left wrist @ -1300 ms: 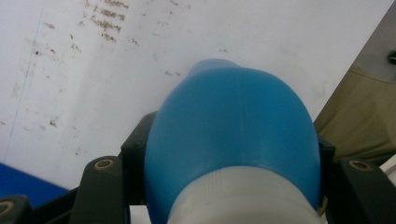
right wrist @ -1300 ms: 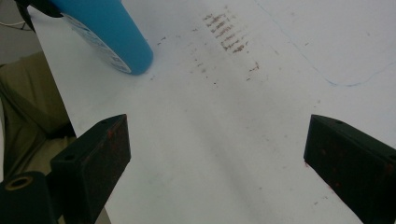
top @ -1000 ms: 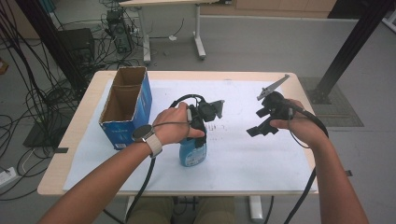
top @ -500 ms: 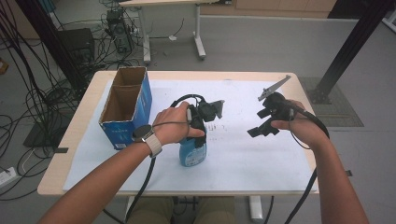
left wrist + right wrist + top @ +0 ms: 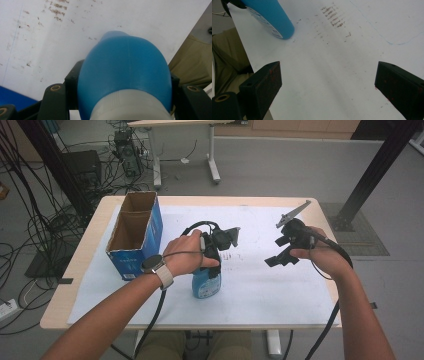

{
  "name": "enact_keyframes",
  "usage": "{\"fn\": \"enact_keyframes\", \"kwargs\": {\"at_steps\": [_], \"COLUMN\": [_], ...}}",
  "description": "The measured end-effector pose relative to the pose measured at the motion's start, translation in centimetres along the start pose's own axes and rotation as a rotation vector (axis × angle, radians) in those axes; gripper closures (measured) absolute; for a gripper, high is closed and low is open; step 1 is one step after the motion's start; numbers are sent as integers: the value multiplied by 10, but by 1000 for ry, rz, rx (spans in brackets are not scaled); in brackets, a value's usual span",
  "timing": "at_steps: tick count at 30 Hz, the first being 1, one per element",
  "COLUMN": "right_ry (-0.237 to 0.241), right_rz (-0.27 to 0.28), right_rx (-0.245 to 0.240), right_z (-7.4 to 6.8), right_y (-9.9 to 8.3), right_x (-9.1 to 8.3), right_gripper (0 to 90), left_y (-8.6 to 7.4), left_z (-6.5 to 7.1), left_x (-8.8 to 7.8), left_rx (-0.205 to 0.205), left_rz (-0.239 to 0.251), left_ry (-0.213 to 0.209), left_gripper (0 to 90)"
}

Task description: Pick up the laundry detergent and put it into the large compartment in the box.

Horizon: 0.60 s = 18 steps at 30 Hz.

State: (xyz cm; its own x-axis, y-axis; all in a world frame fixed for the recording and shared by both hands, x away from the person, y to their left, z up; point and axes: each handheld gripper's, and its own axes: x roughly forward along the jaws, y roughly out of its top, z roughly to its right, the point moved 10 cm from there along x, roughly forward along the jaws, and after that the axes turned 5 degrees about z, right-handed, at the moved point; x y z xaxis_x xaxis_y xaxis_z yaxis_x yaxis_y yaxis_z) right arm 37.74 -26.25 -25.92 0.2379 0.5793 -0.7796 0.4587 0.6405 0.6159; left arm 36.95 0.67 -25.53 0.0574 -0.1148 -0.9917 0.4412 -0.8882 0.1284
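I can read no text from here. The blue bottle (image 5: 204, 281) carries a white label (image 5: 263, 22) with print too small and blurred for me to make out. The blue cardboard box (image 5: 136, 236) has a pale printed patch low on its front (image 5: 129, 264), equally unreadable. The brown marks on the white sheet (image 5: 334, 15) are smudges, not letters.

An open blue box (image 5: 134, 232) stands at the left end of the table (image 5: 75, 285), on a stained white sheet (image 5: 280, 285), with cables (image 5: 30, 225) tangled on the floor beyond.
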Motion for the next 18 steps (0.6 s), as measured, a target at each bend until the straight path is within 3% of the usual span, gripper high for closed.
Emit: {"fn": "enact_keyframes", "kwargs": {"at_steps": [18], "right_ry": [-3], "right_rz": [0], "right_rx": [-1], "right_z": [-1], "right_y": [2], "right_x": [-1], "right_gripper": [71], "left_y": [0], "left_z": [0], "left_x": [0], "left_rx": [-3], "left_rz": [5], "left_ry": [2], "left_gripper": [389]}}
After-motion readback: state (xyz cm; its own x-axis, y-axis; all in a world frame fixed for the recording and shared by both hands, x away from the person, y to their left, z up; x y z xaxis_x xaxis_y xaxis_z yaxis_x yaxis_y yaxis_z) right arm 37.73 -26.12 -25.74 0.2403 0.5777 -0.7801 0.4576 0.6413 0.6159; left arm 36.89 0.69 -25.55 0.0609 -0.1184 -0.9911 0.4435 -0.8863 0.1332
